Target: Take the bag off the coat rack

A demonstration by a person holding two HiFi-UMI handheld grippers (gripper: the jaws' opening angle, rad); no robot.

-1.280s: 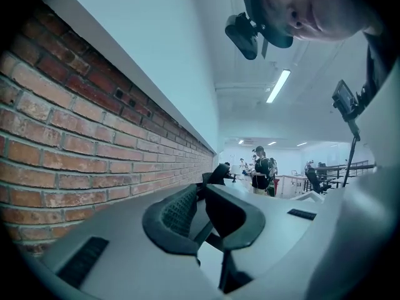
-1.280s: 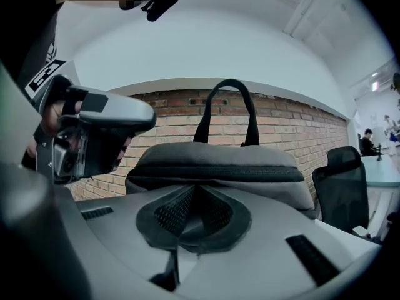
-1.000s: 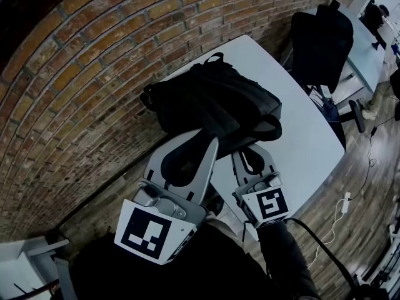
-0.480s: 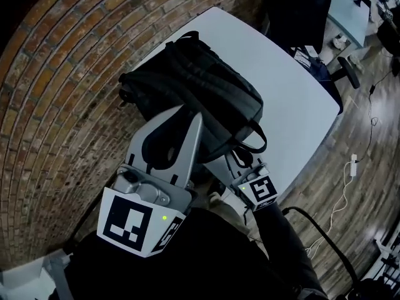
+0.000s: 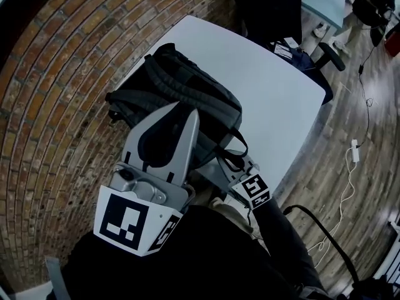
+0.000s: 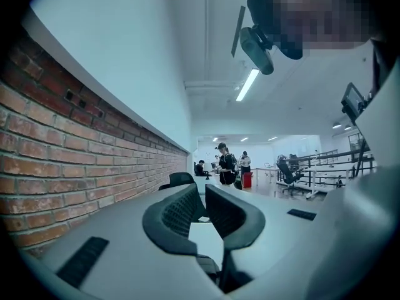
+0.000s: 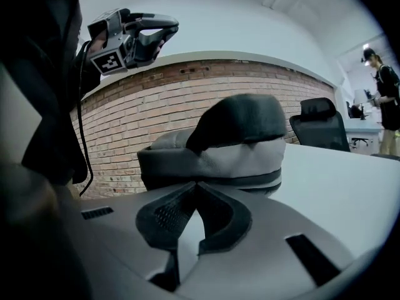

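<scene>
The black backpack lies flat on the white table, next to the brick wall. In the right gripper view it fills the middle as a dark and grey mound. My left gripper is held high above the bag and covers part of it. Its jaws stand a narrow gap apart with nothing between them. My right gripper sits low at the bag's near edge, by a strap loop. Its tips meet just in front of the bag, and no strap shows between them.
The brick wall runs along the table's left side. A black office chair stands at the table's far end. A cable and a power strip lie on the wooden floor to the right. People stand far down the room.
The left gripper has come up closer to the head camera and now overlaps the bag. The right gripper has stayed at the bag's near strap while the view swung.
</scene>
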